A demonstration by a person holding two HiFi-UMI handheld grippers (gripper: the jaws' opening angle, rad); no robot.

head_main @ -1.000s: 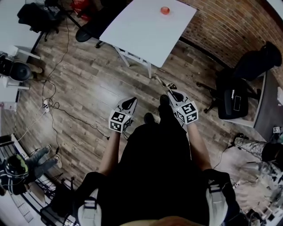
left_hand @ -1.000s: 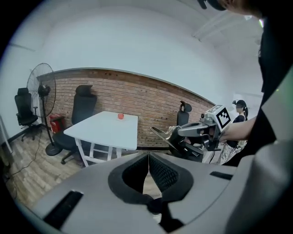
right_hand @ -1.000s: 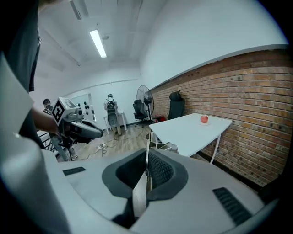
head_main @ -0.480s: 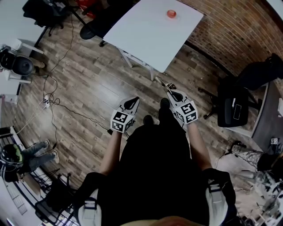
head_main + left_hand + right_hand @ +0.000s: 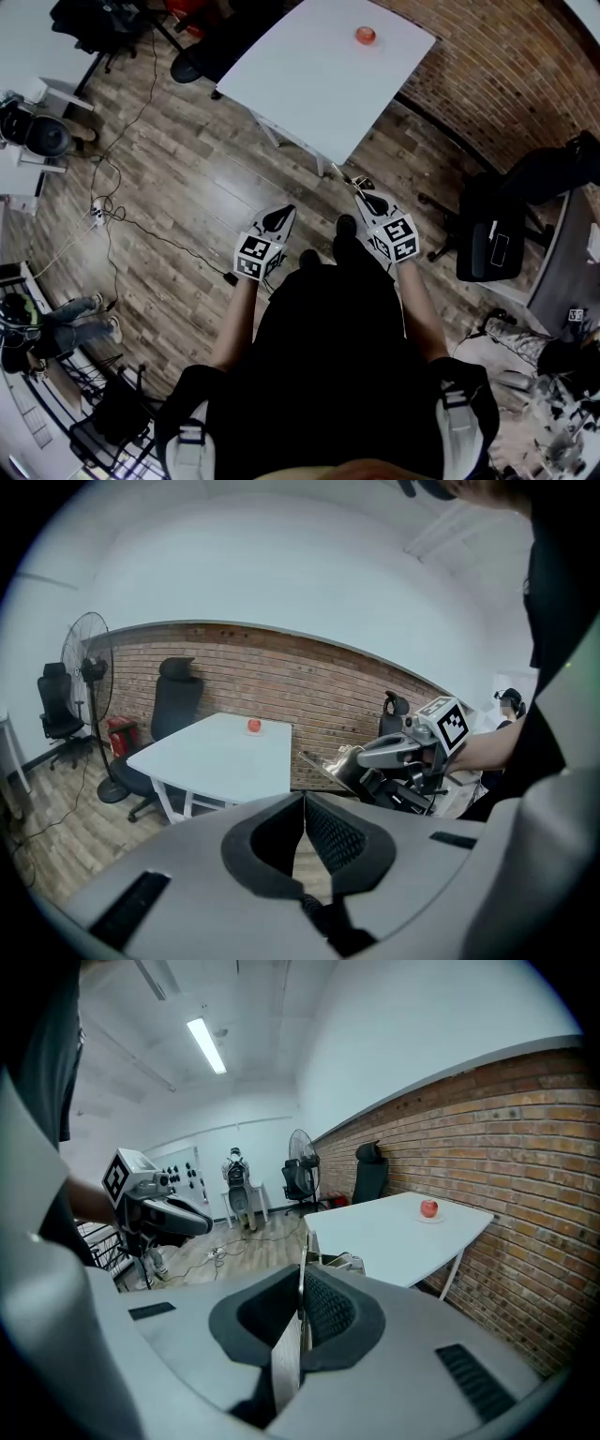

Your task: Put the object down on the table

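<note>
Carry step, I judge: obj isn't over the table yet.
R gripper pinches a thin flat metal piece, edge-on btw its jaws. L gripper is pressed together w/ nothing in it. The white table w/ a red apple stands well ahead across the wood floor. Next prob. calls for reaching bare tabletop away from the apple, lowering, then spreading the jaws.
</note>
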